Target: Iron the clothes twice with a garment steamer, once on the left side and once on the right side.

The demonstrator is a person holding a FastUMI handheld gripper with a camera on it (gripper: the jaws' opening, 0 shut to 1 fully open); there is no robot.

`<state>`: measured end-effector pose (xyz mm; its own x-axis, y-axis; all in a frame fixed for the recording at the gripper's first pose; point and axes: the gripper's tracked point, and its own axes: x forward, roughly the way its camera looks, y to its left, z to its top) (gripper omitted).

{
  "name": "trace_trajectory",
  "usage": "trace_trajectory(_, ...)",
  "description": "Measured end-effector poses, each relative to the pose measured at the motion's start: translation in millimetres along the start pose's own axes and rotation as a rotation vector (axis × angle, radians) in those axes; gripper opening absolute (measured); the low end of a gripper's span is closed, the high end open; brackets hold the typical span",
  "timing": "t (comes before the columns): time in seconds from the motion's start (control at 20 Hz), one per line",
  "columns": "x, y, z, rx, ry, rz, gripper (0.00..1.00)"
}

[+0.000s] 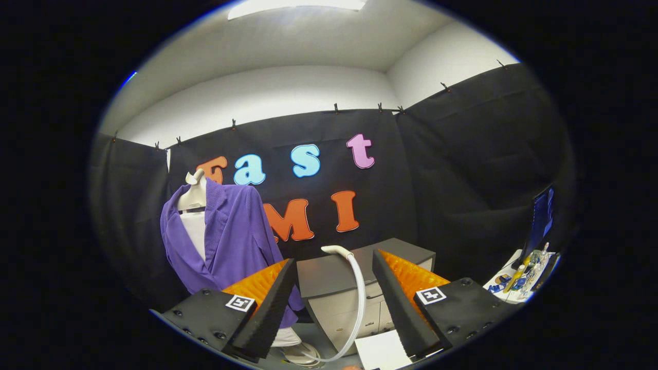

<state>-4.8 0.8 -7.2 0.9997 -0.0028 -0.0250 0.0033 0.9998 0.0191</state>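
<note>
My gripper (334, 303) hangs released, fingers spread wide. The garment steamer's head (336, 250) stands just beyond them, hose (360, 303) running near-to-far; the purple jacket (231, 236) hangs far left.

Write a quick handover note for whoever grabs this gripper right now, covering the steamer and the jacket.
Gripper: open, holding nothing.
Steamer head: between and just beyond the fingers, on its white hose, over the grey cabinet.
Purple jacket: on the mannequin, beyond the left finger.
Done: nothing visible; steamer not yet grasped.
Left: grasp steamer, one pass on the jacket's left side, one on the right.
</note>
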Motion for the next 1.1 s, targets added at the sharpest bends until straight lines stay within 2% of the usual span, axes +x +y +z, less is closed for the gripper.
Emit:
trace_trajectory(0.65, 46, 9, -8, -0.002, 0.017, 0.008, 0.98)
trace_trajectory(0.95, 91, 5, -20, -0.022, 0.058, -0.004, 0.98)
trace_trajectory(1.1, 124, 14, -34, -0.050, 0.113, 0.021, 0.98)
